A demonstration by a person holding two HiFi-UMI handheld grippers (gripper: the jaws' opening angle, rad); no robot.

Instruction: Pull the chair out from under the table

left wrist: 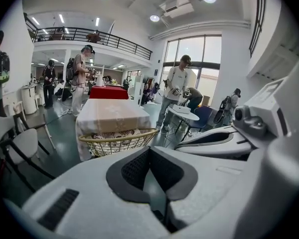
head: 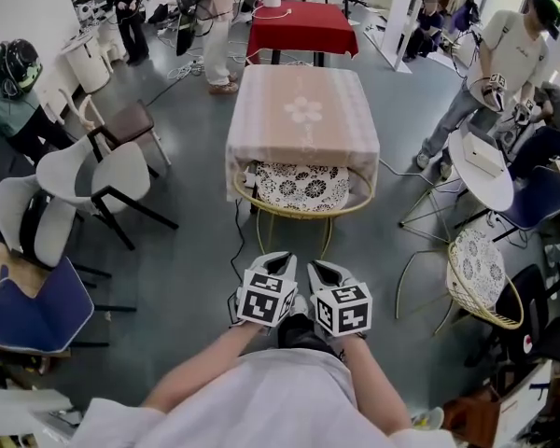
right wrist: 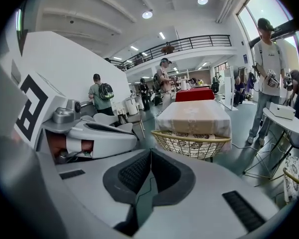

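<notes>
1. Nearest, the left tool (head: 279, 259) and right tool (head: 319, 267) were side by side, each with jaws together and empty, well short of the chair (head: 303, 190).
2. The wire chair sat tucked under the table's (head: 303, 110) near edge. Likely risks: pinching the hanging cloth with the rim, or legs snagging the floor cable (head: 235, 241).
3. Grey floor (head: 191, 269), busy room: spare chairs (head: 93, 180) left, people beyond.

The chair (head: 303, 188) has its far half hidden under the draped table (head: 261, 110)
</notes>
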